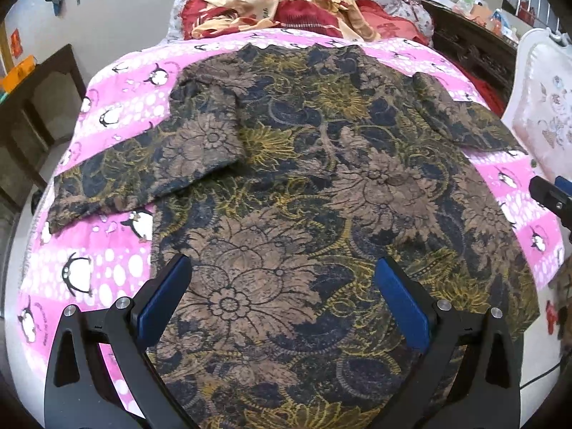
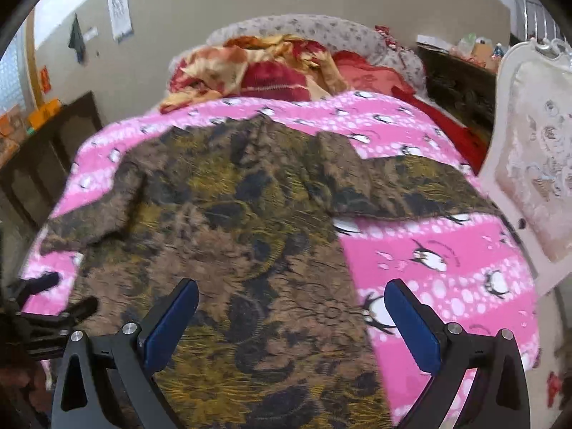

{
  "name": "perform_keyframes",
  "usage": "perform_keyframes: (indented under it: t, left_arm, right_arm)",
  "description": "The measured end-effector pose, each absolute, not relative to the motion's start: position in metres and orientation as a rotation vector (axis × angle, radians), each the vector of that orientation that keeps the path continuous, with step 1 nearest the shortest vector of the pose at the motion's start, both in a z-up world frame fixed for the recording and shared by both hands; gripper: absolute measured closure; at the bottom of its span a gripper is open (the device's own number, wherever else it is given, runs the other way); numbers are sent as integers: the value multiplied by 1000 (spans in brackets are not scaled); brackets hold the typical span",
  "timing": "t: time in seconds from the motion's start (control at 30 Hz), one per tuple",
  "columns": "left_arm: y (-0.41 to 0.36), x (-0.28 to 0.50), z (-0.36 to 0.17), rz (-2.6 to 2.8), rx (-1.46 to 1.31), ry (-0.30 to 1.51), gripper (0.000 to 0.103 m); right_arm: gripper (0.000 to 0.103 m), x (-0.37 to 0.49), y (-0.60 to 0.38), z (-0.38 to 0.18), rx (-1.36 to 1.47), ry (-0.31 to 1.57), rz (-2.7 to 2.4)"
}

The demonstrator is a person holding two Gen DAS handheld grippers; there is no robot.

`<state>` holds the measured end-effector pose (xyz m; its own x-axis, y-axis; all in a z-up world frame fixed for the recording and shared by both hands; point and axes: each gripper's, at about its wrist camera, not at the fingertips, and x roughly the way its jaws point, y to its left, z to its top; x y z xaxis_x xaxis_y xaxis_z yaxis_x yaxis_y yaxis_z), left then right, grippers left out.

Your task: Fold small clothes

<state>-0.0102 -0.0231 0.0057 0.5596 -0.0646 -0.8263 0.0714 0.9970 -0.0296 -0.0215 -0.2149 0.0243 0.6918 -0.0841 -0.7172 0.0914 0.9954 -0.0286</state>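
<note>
Your left gripper (image 1: 282, 279) hangs wide open over the floral shirt (image 1: 304, 186), nothing between its fingers and the cloth. At the top of the frame, heaped red-and-gold bedding (image 1: 286, 10) blocks the far side. On the right edge a white padded chair (image 1: 543, 107) crowds the pink penguin blanket (image 1: 107, 114). Your right gripper (image 2: 291, 307), also spread, has bare blanket at lower right.

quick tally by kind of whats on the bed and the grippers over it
floral shirt: 1
pink penguin blanket: 1
heap of red and gold bedding: 1
grey pillow: 1
grippers: 2, left and right, both open
total: 6
</note>
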Motion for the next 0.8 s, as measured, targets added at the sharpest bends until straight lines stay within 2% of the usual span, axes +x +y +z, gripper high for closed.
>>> perform_keyframes:
  t: [0.47,0.8]
  left_arm:
    - [-14,-10,8,-58,-102,958,0]
    - [-12,8,15,-27,-131,1060,0]
  right_arm:
    - [0,-19,-220,14,17,864,-89]
    - [0,-15,-214,18,-1,887,-54]
